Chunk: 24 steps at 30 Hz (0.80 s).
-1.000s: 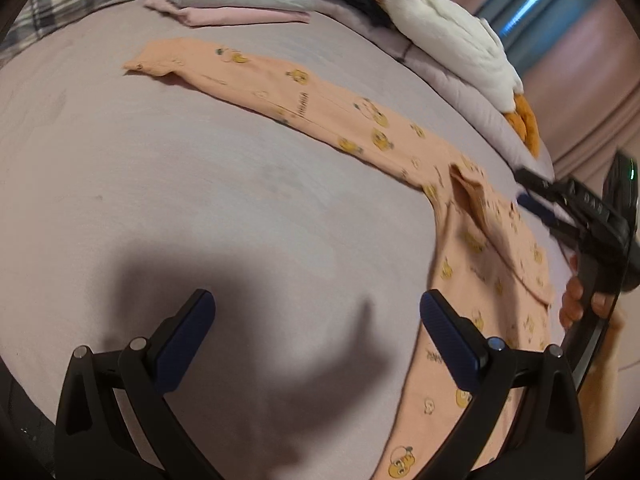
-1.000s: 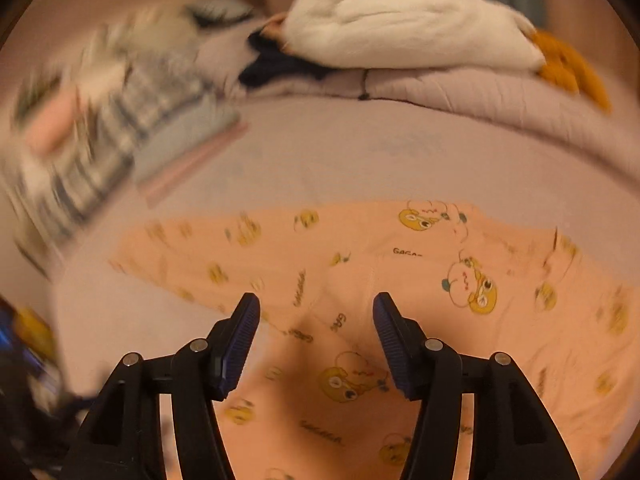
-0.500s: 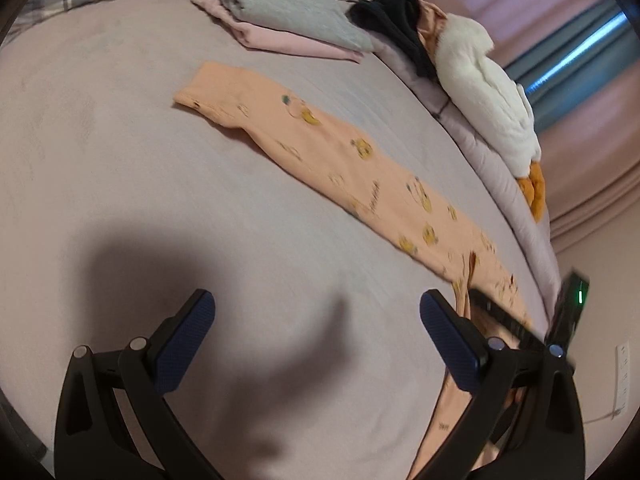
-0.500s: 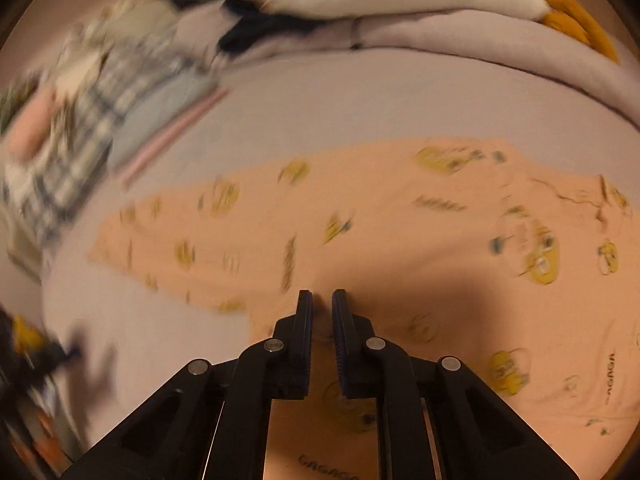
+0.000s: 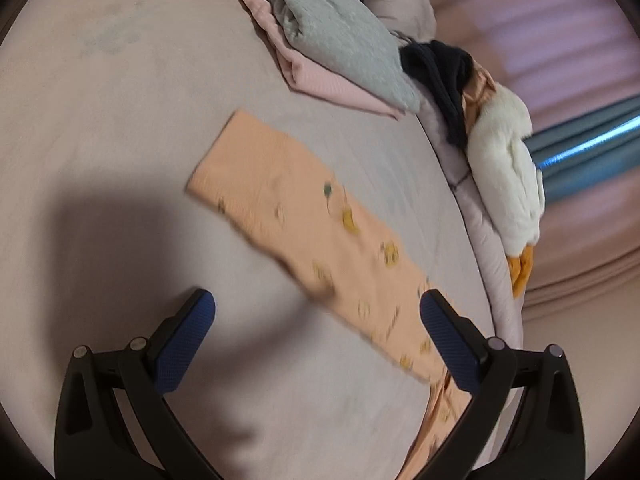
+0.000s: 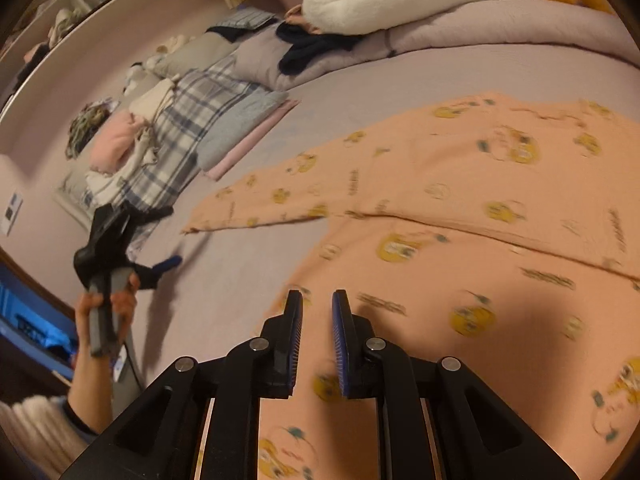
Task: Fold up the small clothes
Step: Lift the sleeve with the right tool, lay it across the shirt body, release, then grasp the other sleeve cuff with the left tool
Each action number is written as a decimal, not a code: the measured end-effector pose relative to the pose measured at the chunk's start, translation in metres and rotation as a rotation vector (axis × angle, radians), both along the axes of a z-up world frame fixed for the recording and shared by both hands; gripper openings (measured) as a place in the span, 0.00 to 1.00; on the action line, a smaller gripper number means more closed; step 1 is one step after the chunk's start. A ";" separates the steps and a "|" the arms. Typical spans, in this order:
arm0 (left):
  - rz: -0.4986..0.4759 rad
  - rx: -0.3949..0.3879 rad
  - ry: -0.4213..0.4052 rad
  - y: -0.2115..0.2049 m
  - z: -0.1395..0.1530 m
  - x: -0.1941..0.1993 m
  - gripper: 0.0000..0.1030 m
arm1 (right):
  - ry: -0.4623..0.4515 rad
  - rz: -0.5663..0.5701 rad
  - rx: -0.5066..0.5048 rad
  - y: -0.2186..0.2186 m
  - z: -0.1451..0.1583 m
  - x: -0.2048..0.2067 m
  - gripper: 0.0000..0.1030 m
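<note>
A peach garment with yellow cartoon prints (image 6: 460, 208) lies spread flat on the mauve bed (image 6: 256, 272). One long sleeve (image 5: 312, 240) stretches across the left wrist view. My left gripper (image 5: 316, 320) is open and empty, held above the sleeve near its lower part; it also shows in the right wrist view (image 6: 132, 240), held up at the left. My right gripper (image 6: 317, 312) hovers over the garment's near-left edge, its jaws nearly closed with a narrow gap and nothing between them.
Folded grey and pink clothes (image 5: 332, 52) lie at the far side of the bed. A dark garment (image 5: 440, 76) and a white plush toy (image 5: 508, 176) rest on a rolled duvet. A plaid blanket (image 6: 188, 120) and piled clothes lie at the left.
My left gripper swung away from the garment's body toward the sleeve end and stayed open. My right gripper closed from open to almost shut, and has since parted slightly.
</note>
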<state>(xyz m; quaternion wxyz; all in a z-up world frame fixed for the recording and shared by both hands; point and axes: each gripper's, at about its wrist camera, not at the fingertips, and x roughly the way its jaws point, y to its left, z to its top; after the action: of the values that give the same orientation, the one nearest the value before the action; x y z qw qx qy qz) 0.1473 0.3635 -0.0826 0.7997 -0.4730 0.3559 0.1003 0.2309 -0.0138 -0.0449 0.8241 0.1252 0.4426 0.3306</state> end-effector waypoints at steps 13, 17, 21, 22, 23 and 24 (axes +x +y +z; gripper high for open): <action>0.116 -0.021 -0.059 0.023 -0.005 0.029 0.86 | -0.017 -0.008 0.010 -0.007 -0.002 -0.004 0.14; 0.136 0.006 -0.018 0.026 -0.009 0.034 0.60 | -0.008 -0.004 0.021 -0.009 -0.004 -0.003 0.14; 0.163 0.038 0.022 0.030 -0.011 0.036 0.35 | 0.007 -0.024 0.031 -0.015 -0.007 0.000 0.14; 0.163 0.049 0.034 0.031 -0.012 0.036 0.26 | 0.010 -0.028 0.035 -0.017 -0.007 0.000 0.14; 0.161 0.063 0.045 0.031 -0.012 0.036 0.19 | 0.011 -0.033 0.038 -0.019 -0.008 0.000 0.14; 0.163 0.076 0.053 0.032 -0.012 0.036 0.15 | 0.010 -0.037 0.037 -0.020 -0.008 -0.001 0.14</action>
<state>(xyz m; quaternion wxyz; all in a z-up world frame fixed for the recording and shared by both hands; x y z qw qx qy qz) 0.1829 0.3951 -0.0951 0.7964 -0.4670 0.3334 0.1909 0.2302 -0.0340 -0.0528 0.8253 0.1503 0.4382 0.3230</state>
